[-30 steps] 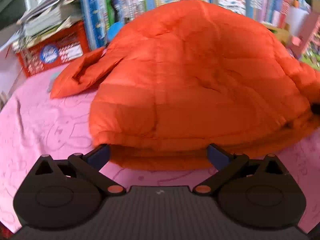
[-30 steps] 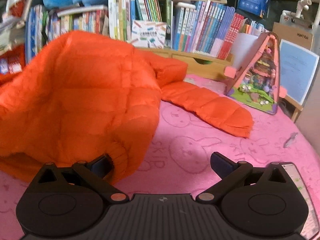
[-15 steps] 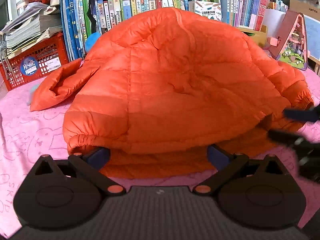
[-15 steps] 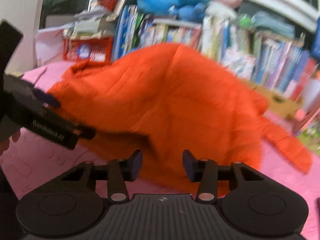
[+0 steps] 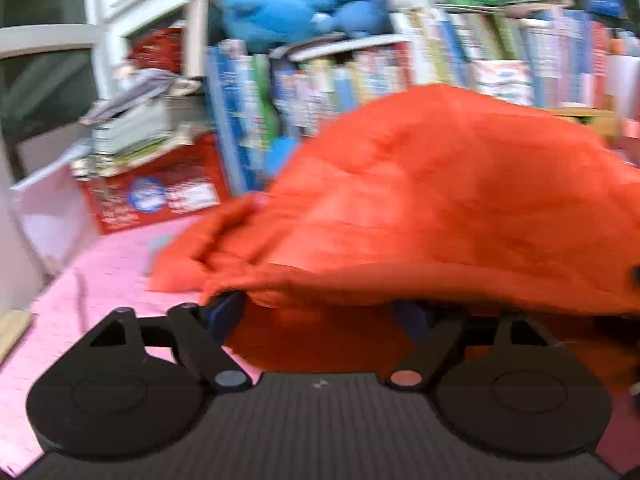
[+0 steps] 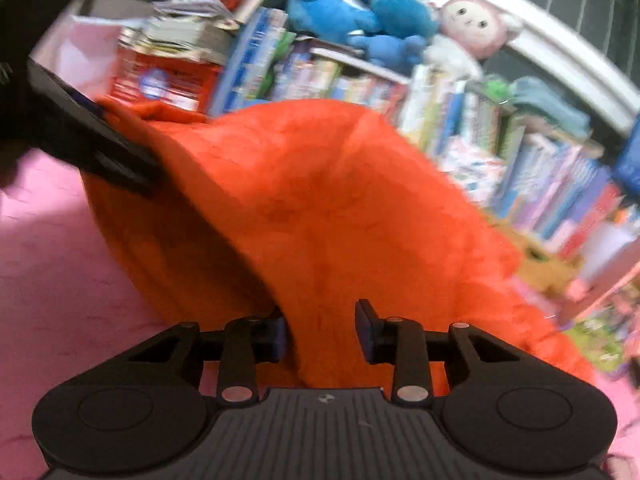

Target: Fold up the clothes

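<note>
Orange puffer jacket (image 5: pixel 440 208) heaped on the pink-covered bench (image 5: pixel 100 264); the left hand-held gripper (image 5: pixel 320 316) is closing around its hem (view blurred). From the right wrist, the right hand-held gripper (image 6: pixel 320 332) is closing narrowly over a jacket fold.

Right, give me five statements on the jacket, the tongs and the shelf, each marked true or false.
1. The jacket is blue. False: it is orange.
2. It lies on a pink cloth. True.
3. The right tongs stand clear of the jacket. False: their closing jaws have its hem between them.
4. Blue plush toys sit above the books. True.
5. The left tongs point at bare cloth. False: the jacket's edge drapes over their closing jaws.
</note>
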The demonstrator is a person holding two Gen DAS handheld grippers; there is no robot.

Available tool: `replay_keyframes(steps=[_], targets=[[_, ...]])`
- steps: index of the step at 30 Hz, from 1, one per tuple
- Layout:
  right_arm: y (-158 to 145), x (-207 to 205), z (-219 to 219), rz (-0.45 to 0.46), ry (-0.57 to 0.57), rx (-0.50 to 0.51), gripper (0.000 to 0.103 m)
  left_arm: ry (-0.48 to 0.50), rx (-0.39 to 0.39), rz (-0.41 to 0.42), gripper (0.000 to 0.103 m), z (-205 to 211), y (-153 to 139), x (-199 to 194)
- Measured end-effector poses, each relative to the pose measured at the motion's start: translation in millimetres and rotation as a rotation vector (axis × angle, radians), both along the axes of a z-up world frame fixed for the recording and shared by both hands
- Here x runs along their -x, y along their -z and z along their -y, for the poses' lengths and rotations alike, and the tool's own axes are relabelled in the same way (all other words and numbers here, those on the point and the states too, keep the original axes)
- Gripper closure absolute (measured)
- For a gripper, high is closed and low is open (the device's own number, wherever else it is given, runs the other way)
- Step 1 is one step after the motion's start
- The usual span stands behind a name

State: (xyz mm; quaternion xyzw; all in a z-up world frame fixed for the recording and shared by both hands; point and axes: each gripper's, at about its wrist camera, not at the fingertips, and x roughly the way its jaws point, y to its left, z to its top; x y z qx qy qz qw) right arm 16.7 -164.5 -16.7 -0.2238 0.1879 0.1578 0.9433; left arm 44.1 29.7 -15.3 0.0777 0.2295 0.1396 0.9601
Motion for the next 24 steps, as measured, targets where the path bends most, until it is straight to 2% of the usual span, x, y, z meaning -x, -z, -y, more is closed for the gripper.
replay_keyframes(steps=[2, 5, 6, 8, 10, 13, 14, 17, 22, 24], targets=[[-1, -11, 8, 0.029, 0.073, 0.0, 0.069, -0.085, 0.029, 0.016, 0.045, -24, -3, -4], [-8, -24, 40, 0.023, 0.161, -0.069, 0.07, -0.168, 0.078, 0.003, 0.057, -58, -5, -3], [-9, -27, 53, 0.031, 0.192, -0.082, 0.068, -0.148, 0.099, -0.001, 0.067, -65, -5, 1], [-12, -28, 71, 0.021, 0.189, -0.118, 0.066, -0.1, 0.138, -0.011, 0.074, -74, -4, 9], [-13, -29, 76, 0.041, 0.204, -0.096, 0.066, -0.085, 0.129, -0.03, 0.079, -72, -2, 17], [-16, -32, 81, 0.064, 0.227, -0.079, 0.063, -0.069, 0.14, -0.052, 0.098, -75, 0, 31], [-18, -32, 84, 0.065, 0.236, -0.086, 0.061, -0.068, 0.159, -0.055, 0.1, -76, -1, 37], [-20, -36, 97, 0.063, 0.259, -0.094, 0.053, -0.004, 0.28, -0.085, 0.1, -85, -2, 56], [-17, -29, 110, 0.062, 0.227, -0.047, 0.049, 0.042, 0.262, -0.114, 0.1, -61, -4, 89], [-13, -28, 116, 0.051, 0.225, -0.018, 0.044, 0.072, 0.311, -0.15, 0.1, -58, -1, 98]])
